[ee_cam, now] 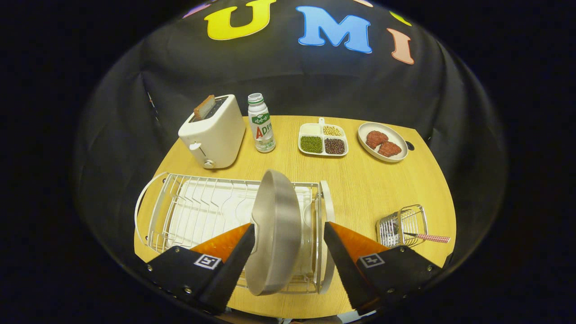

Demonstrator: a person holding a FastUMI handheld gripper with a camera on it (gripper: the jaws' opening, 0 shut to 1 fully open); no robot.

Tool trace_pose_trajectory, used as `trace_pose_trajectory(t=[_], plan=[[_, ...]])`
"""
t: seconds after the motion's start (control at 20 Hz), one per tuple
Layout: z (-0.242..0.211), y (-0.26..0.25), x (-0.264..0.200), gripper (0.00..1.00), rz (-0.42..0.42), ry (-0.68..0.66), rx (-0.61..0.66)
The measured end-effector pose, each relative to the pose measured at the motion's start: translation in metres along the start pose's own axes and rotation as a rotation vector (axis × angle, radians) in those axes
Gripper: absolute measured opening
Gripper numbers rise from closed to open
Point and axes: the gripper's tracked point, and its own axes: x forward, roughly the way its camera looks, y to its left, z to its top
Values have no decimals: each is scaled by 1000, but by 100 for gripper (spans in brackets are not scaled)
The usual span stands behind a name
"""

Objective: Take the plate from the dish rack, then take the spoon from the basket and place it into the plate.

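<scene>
Printed label on the bottle

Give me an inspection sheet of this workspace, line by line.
Surface: round wooden table.
Job's things: grey plate standing on edge in the white dish rack; spoon with checked handle sticking out of the wire basket.
Clutter: toaster with toast, drink bottle, divided tray of beans, oval dish of meat patties.
Gripper: open, fingers either side of the plate, left finger at its rim.
Cables: nothing seen.
Surroundings: black cloth wall.
</scene>
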Motion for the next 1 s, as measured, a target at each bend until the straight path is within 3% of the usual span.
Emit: trace_pose_trajectory(t=[0.1,0.25,0.3,0.4,0.75,1.0], plan=[[-3,1,8,73,-28,10,4],[-5,-6,10,30,-79,26,33],[-6,-5,11,27,-87,35,38],[-4,-2,7,27,-102,34,50],[24,7,-11,26,-244,-37,-91],[45,7,-25,26,-297,-116,-149]])
